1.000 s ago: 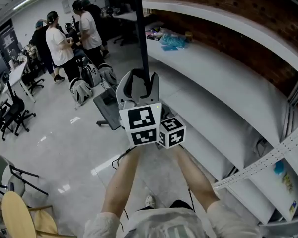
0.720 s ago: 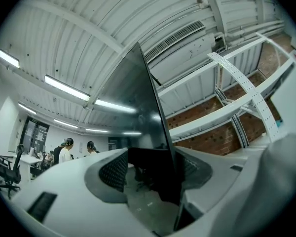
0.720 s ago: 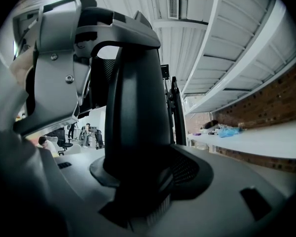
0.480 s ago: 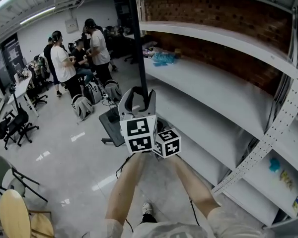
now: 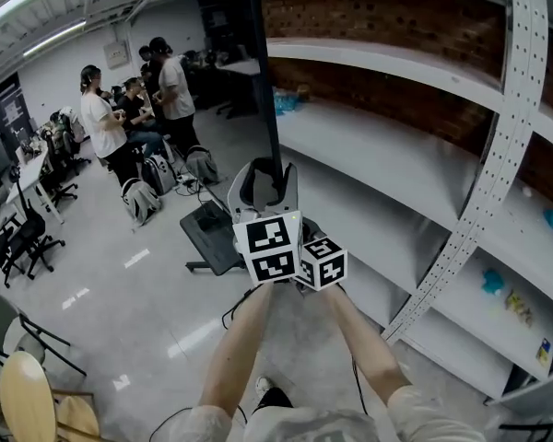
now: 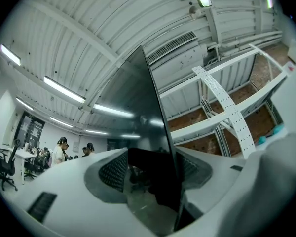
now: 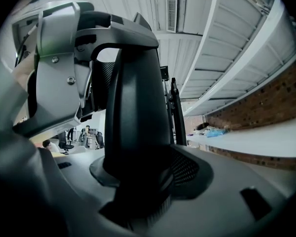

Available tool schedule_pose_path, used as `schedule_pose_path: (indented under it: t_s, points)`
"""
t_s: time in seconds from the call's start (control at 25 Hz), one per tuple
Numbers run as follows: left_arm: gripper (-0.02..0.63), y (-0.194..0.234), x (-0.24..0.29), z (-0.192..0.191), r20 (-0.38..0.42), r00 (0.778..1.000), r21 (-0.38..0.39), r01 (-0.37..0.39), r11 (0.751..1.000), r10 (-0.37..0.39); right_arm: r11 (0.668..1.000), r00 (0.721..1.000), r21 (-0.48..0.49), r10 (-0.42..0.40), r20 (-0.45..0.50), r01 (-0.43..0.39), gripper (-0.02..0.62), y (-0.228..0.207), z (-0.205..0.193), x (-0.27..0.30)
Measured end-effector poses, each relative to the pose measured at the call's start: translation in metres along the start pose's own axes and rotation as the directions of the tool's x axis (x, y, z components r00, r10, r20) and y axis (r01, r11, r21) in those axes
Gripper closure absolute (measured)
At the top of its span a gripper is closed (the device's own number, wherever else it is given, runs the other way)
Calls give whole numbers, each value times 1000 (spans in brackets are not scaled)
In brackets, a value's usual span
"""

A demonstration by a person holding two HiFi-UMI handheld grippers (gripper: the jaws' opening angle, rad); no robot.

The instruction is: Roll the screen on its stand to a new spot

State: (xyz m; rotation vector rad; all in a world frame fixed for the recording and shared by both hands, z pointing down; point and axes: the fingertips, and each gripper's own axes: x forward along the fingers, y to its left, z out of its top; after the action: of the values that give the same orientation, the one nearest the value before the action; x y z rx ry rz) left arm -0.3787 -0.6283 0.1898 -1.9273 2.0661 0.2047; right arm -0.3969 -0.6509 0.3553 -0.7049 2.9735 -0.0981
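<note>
The screen [image 5: 262, 63] shows edge-on in the head view as a thin dark panel rising out of the top of the picture. Its dark wheeled stand base [image 5: 208, 236] rests on the floor behind it. My left gripper [image 5: 265, 180] is shut on the screen's lower edge, and in the left gripper view the glossy panel [image 6: 138, 132] fills the gap of the left gripper [image 6: 153, 177]. The right gripper's marker cube [image 5: 323, 261] sits just right of the left one. At my right gripper [image 7: 138, 181] a thick black column stands between the jaws; I cannot tell what it is.
White metal shelving with a perforated upright [image 5: 498, 155] runs along the right, against a brick wall. Several people [image 5: 170, 81] stand at the far left beside backpacks [image 5: 143, 196]. Office chairs [image 5: 18, 238] and a wooden chair [image 5: 28, 399] stand at the left. A cable [image 5: 235, 311] lies on the floor.
The screen and both grippers have moved along the shelving; the perforated upright now stands closer on the right and the people are further off. Both grips look the same.
</note>
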Motion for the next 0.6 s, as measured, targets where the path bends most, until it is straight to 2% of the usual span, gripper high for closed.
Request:
schedule_pose_path:
  t_s: [0.16,0.32,0.6]
  points:
    - [331,-35,-18,10,19,999,-26,35,999,-34,999,999,20,-28,38,27,357,-4,3,-41]
    - [327,-61,-35,19,38,998,-50,61,997,-59,999,999,0,-36,32,36,359,-2,5,-73]
    - [324,-87,-68,35,69,991,-80,124,989,-118,996,996,-16,-84,43,84,360,12,7,-114]
